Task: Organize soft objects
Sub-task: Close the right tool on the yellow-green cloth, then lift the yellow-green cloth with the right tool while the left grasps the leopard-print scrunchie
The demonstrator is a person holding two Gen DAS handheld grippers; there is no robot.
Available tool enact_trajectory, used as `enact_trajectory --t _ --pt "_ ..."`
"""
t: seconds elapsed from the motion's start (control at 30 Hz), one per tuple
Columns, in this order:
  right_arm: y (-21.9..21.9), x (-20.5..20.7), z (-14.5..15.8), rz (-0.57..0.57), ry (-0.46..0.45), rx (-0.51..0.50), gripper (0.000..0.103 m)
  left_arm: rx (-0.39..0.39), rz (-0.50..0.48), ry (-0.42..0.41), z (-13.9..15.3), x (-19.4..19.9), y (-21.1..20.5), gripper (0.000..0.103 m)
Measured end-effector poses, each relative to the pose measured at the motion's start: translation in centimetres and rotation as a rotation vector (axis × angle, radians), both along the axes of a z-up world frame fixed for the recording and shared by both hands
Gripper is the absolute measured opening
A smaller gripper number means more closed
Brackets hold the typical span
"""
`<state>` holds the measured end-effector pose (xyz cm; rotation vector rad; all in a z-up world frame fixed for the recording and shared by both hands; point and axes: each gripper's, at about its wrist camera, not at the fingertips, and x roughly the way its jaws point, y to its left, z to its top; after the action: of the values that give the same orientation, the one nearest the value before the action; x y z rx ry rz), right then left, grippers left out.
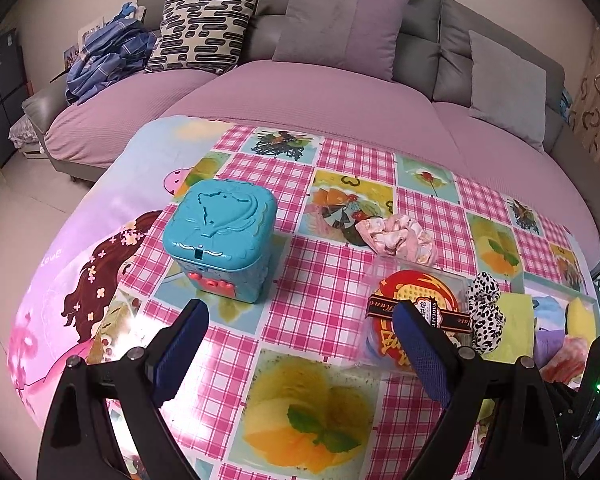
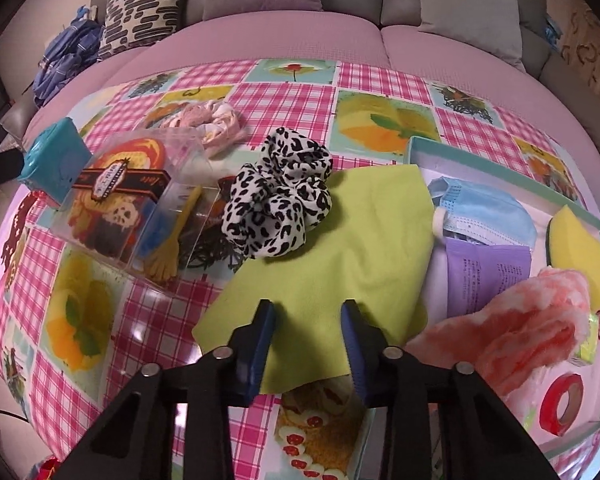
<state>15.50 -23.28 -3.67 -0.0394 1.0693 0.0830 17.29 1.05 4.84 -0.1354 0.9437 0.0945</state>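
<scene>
The right gripper point(image 2: 309, 312), jaws partly open, straddles the green cloth point(image 2: 332, 248); it should pinch one fold only, clear of the leopard scrunchie point(image 2: 280, 200) ahead.

Scrunchie point(image 2: 278, 196) on cloth point(image 2: 328, 256), clear box point(image 2: 120, 204) left, tray point(image 2: 572, 196) right

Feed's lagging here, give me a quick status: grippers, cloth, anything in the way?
Left gripper open, empty. Right gripper open astride the green cloth near edge, no pinch visible. Leopard scrunchie sits on the cloth's far corner.
</scene>
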Motion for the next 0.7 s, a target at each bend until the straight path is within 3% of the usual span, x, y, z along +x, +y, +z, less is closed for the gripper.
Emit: enact_trajectory --t 0.07,0.13,0.23,0.43,0.7 --pt "0.0 0.0 0.0 0.000 -0.005 0.006 0.024 0.002 -0.003 0.001 0.0 0.0 -0.1 0.094" --pt "0.0 -0.1 0.1 -0.002 -0.012 0.009 0.010 0.002 -0.006 0.000 0.0 0.0 -0.1 0.094" --pt "0.3 -0.1 0.1 0.005 -0.016 0.008 0.004 0.000 -0.006 0.001 0.0 0.0 -0.1 0.094" --pt "0.0 -0.3 0.9 -0.009 -0.039 0.028 0.003 -0.003 -0.004 -0.001 0.0 0.0 0.0 0.094" --pt "-0.6 -1.6 4.7 -0.027 -0.162 0.051 0.003 -0.033 -0.004 -0.017 0.4 -0.1 -0.1 0.094"
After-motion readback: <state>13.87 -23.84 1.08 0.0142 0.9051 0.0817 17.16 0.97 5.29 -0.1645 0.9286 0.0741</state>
